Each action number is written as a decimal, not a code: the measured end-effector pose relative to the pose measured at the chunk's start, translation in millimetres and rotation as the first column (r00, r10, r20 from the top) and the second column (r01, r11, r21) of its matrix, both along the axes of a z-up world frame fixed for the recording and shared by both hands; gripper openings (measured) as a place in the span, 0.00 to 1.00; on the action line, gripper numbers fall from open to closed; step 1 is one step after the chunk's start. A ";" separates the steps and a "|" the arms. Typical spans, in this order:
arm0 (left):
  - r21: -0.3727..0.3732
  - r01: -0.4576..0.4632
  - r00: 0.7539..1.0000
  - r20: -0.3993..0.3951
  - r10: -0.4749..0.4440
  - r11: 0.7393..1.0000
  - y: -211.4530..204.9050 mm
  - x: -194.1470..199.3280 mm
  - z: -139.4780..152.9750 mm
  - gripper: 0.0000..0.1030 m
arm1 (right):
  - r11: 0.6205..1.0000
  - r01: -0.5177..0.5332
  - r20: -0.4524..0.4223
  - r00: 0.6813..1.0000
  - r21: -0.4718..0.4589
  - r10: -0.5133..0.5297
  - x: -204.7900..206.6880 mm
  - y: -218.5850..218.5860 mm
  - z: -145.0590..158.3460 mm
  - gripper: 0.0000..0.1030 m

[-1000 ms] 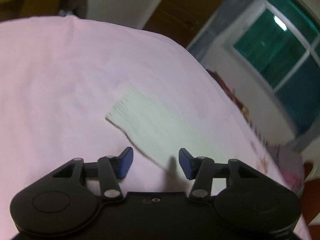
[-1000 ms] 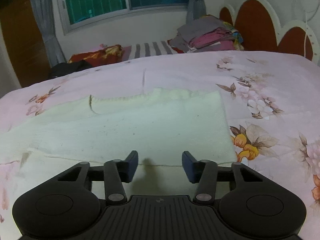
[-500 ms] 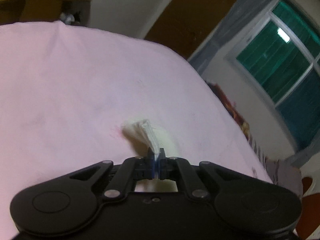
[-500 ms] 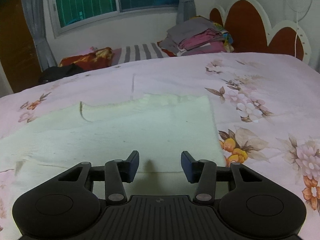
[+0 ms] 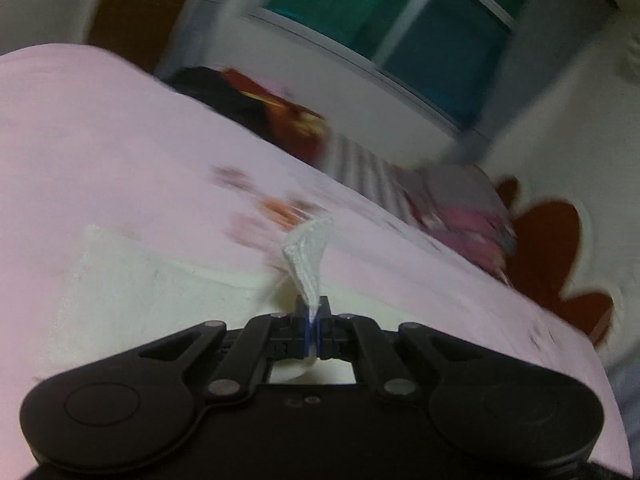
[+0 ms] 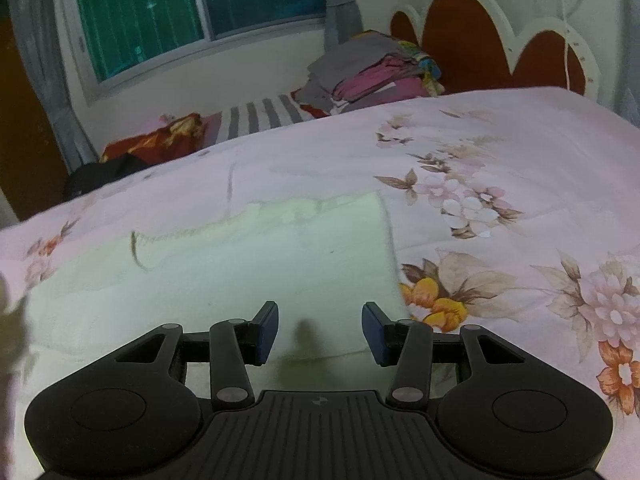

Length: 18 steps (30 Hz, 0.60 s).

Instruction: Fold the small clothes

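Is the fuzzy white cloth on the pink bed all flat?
No. The fuzzy cream-white knitted cloth mostly lies spread on the pink flowered bedspread, but the left gripper pinches one corner, lifted off the bedspread.

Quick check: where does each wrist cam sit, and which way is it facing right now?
Left wrist: on the left gripper, looking along its shut fingers, which pinch a corner of the cream knit garment, toward the window.
Right wrist: on the right gripper, jaws open above the garment's near edge, facing the headboard.
Shared: garment, floral bedsheet, window, stack of folded clothes.
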<state>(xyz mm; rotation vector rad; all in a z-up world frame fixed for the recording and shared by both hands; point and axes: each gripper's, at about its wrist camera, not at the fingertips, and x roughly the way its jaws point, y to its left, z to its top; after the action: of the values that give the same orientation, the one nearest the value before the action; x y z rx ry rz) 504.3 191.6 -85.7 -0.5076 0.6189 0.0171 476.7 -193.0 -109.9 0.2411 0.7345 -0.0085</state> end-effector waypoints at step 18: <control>0.133 0.410 0.905 -0.182 -0.385 0.902 -210.3 26.4 -48.7 0.06 | 0.967 0.080 -0.021 0.997 0.243 -0.077 -6.3 -68.7 2.8 0.46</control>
<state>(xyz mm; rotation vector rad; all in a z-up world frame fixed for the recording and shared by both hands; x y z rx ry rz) 530.6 -18.7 -134.4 -0.2080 0.8551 -0.2821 470.4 -261.7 -107.2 0.5050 0.7371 0.0053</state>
